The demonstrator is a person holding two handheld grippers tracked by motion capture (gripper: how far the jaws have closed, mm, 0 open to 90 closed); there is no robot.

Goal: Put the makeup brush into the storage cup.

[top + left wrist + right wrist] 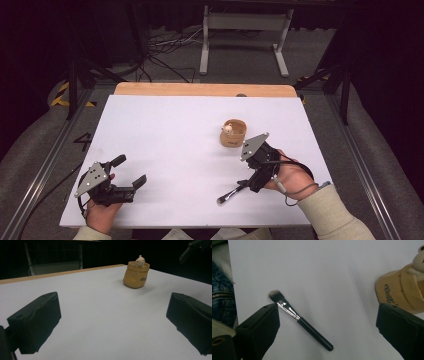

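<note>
A black-handled makeup brush point(231, 194) lies flat on the white table point(170, 140) near its front edge, bristles toward the person. A tan pot point(233, 133) with a small pale figure on its rim stands behind it. My right gripper point(248, 172) hovers over the brush handle and is open. In the right gripper view the brush point(300, 320) lies between the wide-apart jaws, its silver ferrule close to the left finger point(259, 327), and the pot point(402, 292) is at the right. My left gripper point(129, 171) rests open at the front left, holding nothing, and faces the pot point(136, 275).
A wooden strip point(205, 89) runs along the table's far edge. Beyond it are a grey metal stand point(245, 35) and cables on the floor. Part of the right gripper point(192, 247) shows at the top right of the left gripper view.
</note>
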